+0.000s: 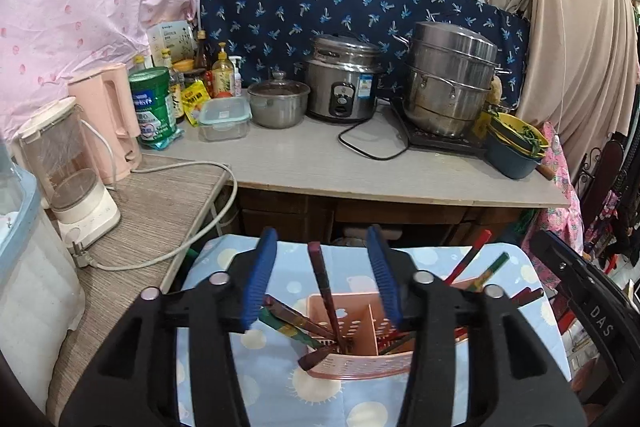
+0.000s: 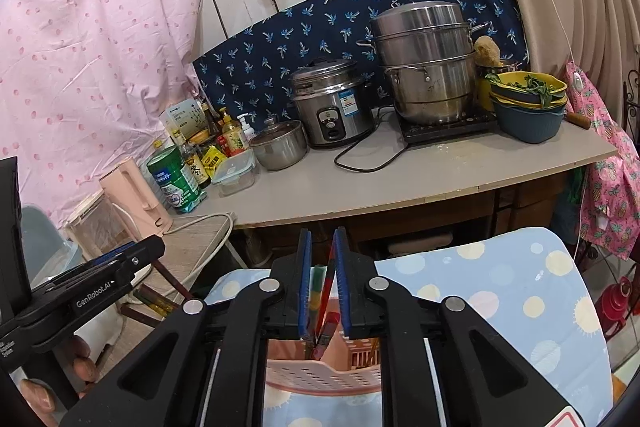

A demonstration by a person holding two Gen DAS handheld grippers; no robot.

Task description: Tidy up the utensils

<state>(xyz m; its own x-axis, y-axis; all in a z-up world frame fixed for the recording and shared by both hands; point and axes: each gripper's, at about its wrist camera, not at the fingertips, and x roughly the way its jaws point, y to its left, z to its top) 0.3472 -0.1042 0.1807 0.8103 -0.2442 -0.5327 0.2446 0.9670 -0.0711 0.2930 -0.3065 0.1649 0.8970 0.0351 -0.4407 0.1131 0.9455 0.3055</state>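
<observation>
A pink perforated utensil holder (image 1: 352, 363) sits on a small table with a blue dotted cloth (image 1: 224, 259). Several dark red and green chopsticks (image 1: 324, 283) stand or lean in it; others lie across the cloth at the left (image 1: 288, 319) and stick out at the right (image 1: 472, 259). My left gripper (image 1: 322, 247) is open above the holder, its blue pads on either side of an upright chopstick without touching it. My right gripper (image 2: 322, 239) is shut on red and green chopsticks (image 2: 326, 291) above the holder (image 2: 320, 379). The left gripper (image 2: 132, 259) also shows in the right wrist view.
A counter (image 1: 320, 163) behind holds a rice cooker (image 1: 344, 79), a steel steamer pot (image 1: 448, 83), a small lidded pot (image 1: 278, 103), stacked bowls (image 1: 516, 147), bottles and a green can (image 1: 152, 103). A side table at left carries a blender (image 1: 68, 167), a pink kettle (image 1: 108, 115) and a cord.
</observation>
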